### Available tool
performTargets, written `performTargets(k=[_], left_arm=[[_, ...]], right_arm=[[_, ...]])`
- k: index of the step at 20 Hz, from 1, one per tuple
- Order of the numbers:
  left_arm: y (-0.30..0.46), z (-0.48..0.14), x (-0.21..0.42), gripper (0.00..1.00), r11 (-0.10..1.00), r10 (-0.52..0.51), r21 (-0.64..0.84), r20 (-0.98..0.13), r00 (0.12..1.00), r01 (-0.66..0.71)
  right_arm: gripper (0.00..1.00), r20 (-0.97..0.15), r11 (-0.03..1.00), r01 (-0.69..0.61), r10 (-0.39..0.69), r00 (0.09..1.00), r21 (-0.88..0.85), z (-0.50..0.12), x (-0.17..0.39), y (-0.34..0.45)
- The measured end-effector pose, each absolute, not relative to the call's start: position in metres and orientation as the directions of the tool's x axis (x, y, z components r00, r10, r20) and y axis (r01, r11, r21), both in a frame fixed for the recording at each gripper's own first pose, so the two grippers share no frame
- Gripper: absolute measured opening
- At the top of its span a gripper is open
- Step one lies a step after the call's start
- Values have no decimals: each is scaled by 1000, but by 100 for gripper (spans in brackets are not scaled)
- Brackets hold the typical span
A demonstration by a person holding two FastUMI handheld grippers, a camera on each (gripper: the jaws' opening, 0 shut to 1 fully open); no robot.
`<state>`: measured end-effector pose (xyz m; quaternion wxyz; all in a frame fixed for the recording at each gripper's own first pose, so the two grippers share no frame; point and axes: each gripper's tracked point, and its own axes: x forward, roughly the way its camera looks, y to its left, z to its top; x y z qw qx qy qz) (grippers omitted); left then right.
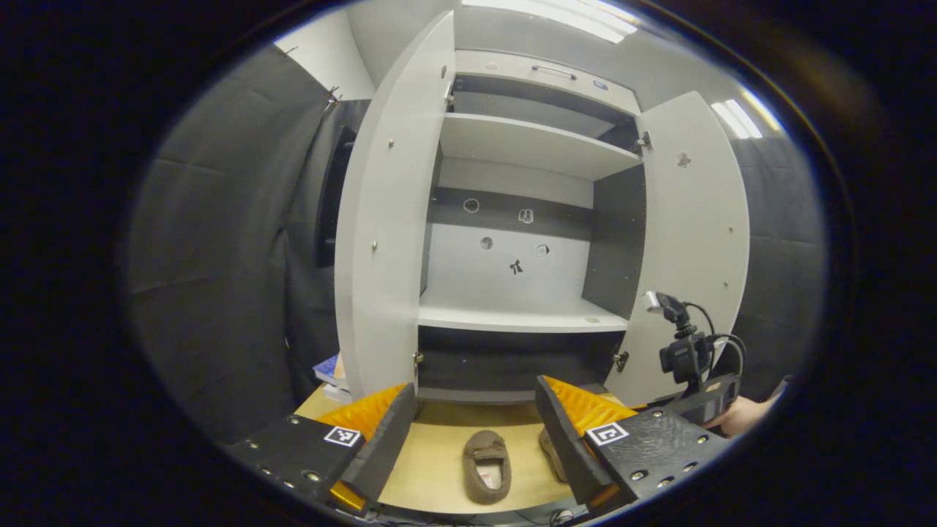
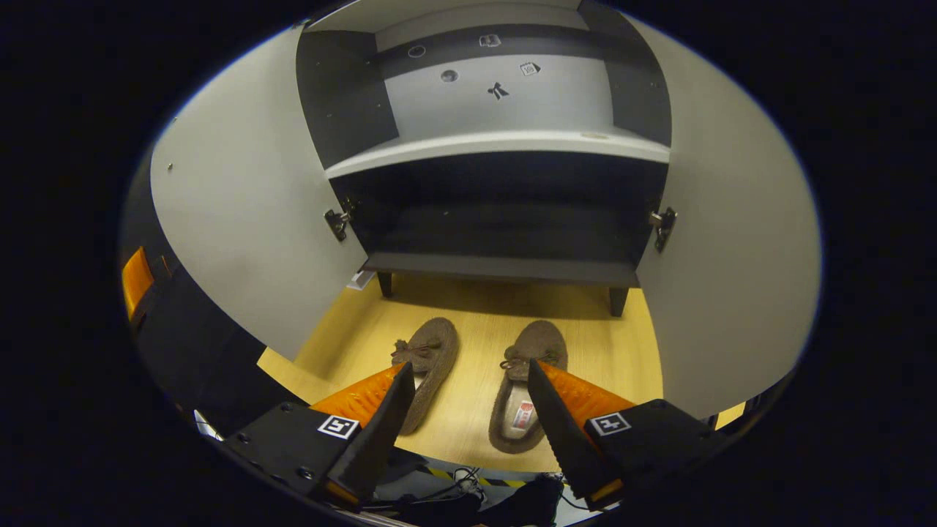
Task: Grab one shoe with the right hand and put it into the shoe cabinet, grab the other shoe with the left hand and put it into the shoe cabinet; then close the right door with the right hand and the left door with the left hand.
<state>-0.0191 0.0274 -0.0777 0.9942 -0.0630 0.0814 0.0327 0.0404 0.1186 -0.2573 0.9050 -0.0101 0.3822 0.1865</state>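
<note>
The fingers of the right gripper (image 2: 468, 410) are spread wide and grasp nothing; they hover above the two brown slippers. The right slipper (image 2: 528, 388) and the left slipper (image 2: 428, 369) lie side by side on the wooden floor (image 2: 468, 322), toes toward the shoe cabinet (image 2: 505, 249), whose doors stand open. The left gripper (image 1: 476, 432) is also released. The slippers look soft and light; I would pinch the heel rim or one side wall, because the fabric probably folds.

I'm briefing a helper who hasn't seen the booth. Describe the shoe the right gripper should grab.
Find the open shoe cabinet. Two brown slippers lie on the wooden floor before it; take the right slipper, beside the right door. Unlike its neighbour, its opening shows a label inside.
</note>
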Motion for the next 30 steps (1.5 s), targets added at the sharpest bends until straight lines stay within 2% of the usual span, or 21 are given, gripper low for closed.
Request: performTargets(k=[3, 4, 11, 12, 16, 17, 18, 20, 22, 23, 24, 26, 29, 30], left_arm=[[29, -93, -18, 95, 990, 61, -111, -205, 977, -85], [29, -98, -18, 95, 990, 64, -108, -215, 975, -89], [12, -124, -10, 95, 987, 44, -140, -260, 965, -83], [9, -130, -9, 97, 988, 34, -137, -267, 963, -73], [12, -152, -9, 95, 995, 44, -75, -294, 955, -69], [13, -155, -9, 94, 995, 45, -75, -301, 953, -71], [13, -157, -10, 95, 994, 43, -84, -307, 951, -72], [13, -159, -10, 95, 992, 35, -107, -314, 949, -73], [12, -165, -11, 95, 994, 35, -90, -324, 945, -68], [13, -168, -10, 95, 995, 47, -64, -330, 943, -71], [14, -171, -9, 95, 996, 54, -48, -333, 941, -74], [9, -175, -11, 95, 996, 41, -64, -339, 940, -66], [0, -177, -13, 95, 994, 12, -102, -343, 939, -50], [-2, -175, -13, 95, 994, 6, -100, -342, 940, -43]], right_arm=[[93, -749, 934, -326, 321, 579, 149, -297, 45, 126], [98, -764, 937, -315, 314, 563, 152, -310, 47, 126], [99, -839, 948, -299, 247, 485, 106, -380, 59, 117], [99, -847, 949, -300, 238, 476, 98, -388, 61, 116], [99, -826, 950, -312, 187, 531, 14, -413, 85, 112], [92, -821, 952, -305, 157, 550, -23, -417, 93, 109], [98, -818, 954, -295, 132, 560, -48, -424, 98, 108], [93, -819, 954, -284, 87, 567, -95, -436, 106, 103], [95, -806, 939, -307, 61, 589, -153, -438, 110, 98], [93, -804, 932, -316, 46, 593, -179, -438, 109, 92], [78, -796, 926, -315, 24, 605, -211, -436, 112, 85], [37, -806, 929, -314, 29, 592, -197, -435, 113, 83], [37, -834, 918, -343, 26, 551, -198, -436, 112, 81], [27, -831, 925, -326, 19, 556, -197, -439, 113, 83]])
